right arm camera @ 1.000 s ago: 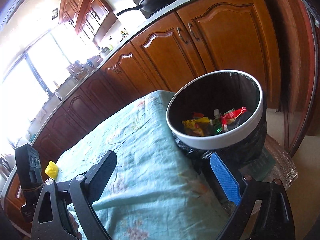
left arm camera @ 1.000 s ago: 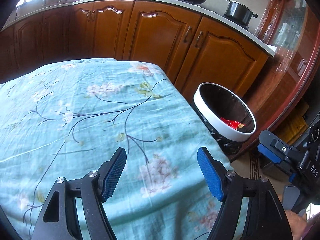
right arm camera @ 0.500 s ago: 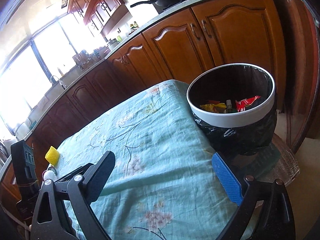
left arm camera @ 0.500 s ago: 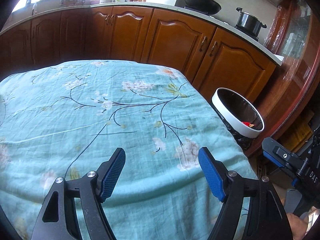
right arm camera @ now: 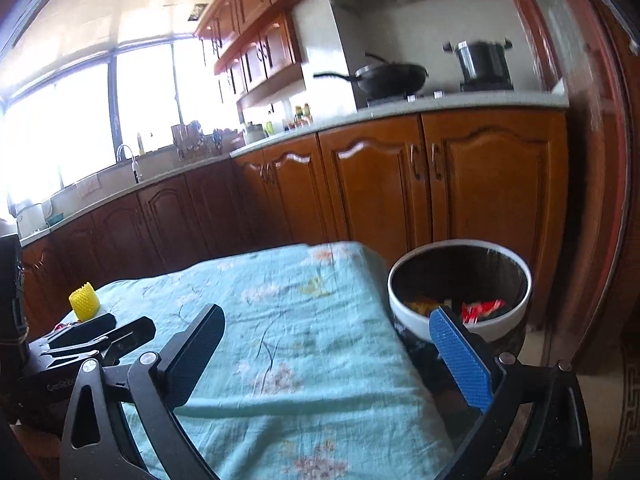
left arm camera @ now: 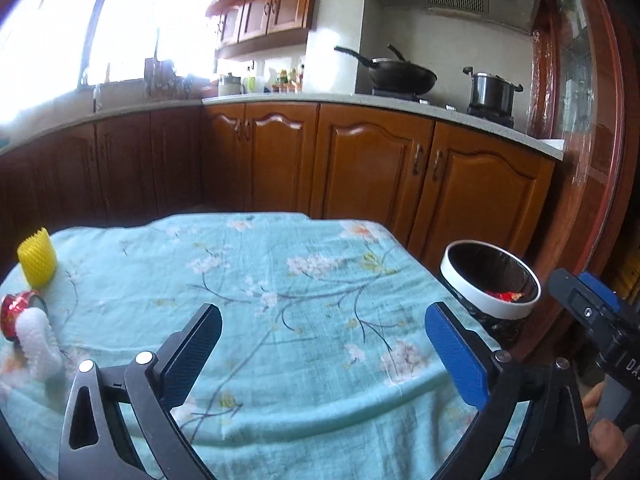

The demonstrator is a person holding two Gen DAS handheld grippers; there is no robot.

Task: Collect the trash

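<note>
Over the table (left arm camera: 304,360), both views have lifted and pulled back within the last second: earlier the left camera looked down at bare cloth and the right one almost into the bin, and now each takes in the whole floral cloth and the kitchen behind it. That swing has brought the far-left trash into the left view, which had shown none, so I judge one drop finished and the next pick about to be chosen.

Beside the table's right edge, lower than its top, the bin (left arm camera: 490,280) stands upright with its mouth up; red and yellow wrappers (right arm camera: 480,308) lie inside.

At the far-left corner a yellow sleeve (left arm camera: 37,258) stands on end, long axis vertical, jagged rim up. Nearer, a white foam net (left arm camera: 40,344) lies on the cloth, long axis running toward the camera and slightly right. A red-wrapped piece (left arm camera: 12,312) touches its far end; its heading is unclear.

Left gripper (left arm camera: 322,346) and right gripper (right arm camera: 328,344) both hover with fingers spread wide, holding nothing. All three pieces sit well left of the left gripper.
</note>
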